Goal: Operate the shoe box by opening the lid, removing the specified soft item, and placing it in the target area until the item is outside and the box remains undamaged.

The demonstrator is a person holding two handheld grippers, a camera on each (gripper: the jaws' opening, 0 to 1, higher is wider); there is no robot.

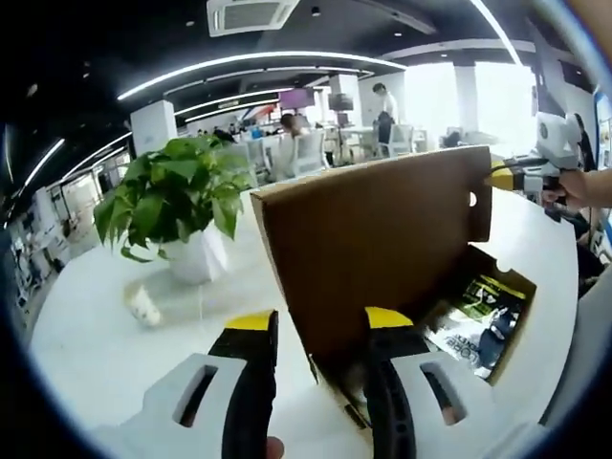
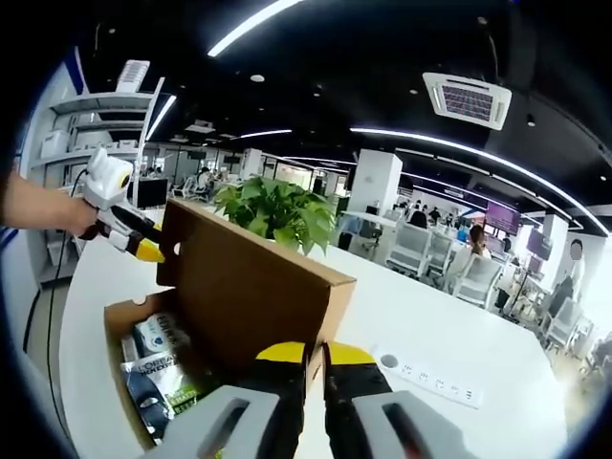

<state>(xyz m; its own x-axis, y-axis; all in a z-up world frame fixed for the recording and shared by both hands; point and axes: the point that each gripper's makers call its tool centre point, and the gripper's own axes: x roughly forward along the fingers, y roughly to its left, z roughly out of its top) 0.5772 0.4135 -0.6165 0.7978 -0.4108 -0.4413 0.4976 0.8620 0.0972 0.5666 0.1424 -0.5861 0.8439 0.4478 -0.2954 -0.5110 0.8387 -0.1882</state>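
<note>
A brown cardboard shoe box (image 1: 521,287) (image 2: 120,316) sits on a white table with its lid (image 1: 382,239) (image 2: 249,287) standing upright. Inside lie soft packets in printed plastic (image 1: 478,320) (image 2: 158,368), green, black and white. My left gripper (image 1: 318,320) is open, its yellow-tipped jaws straddling the lid's near side edge; in the right gripper view the left gripper (image 2: 143,249) shows at the lid's far corner. My right gripper (image 2: 316,354) is closed to a narrow gap on the lid's near corner; in the left gripper view the right gripper (image 1: 507,177) is at the lid's top right corner.
A potted green plant (image 1: 177,196) (image 2: 277,212) stands behind the box. A small white cup-like thing (image 1: 143,306) lies near the pot. A white power strip (image 2: 426,378) lies on the table (image 2: 459,325) to the right. Chairs, desks and people fill the office behind.
</note>
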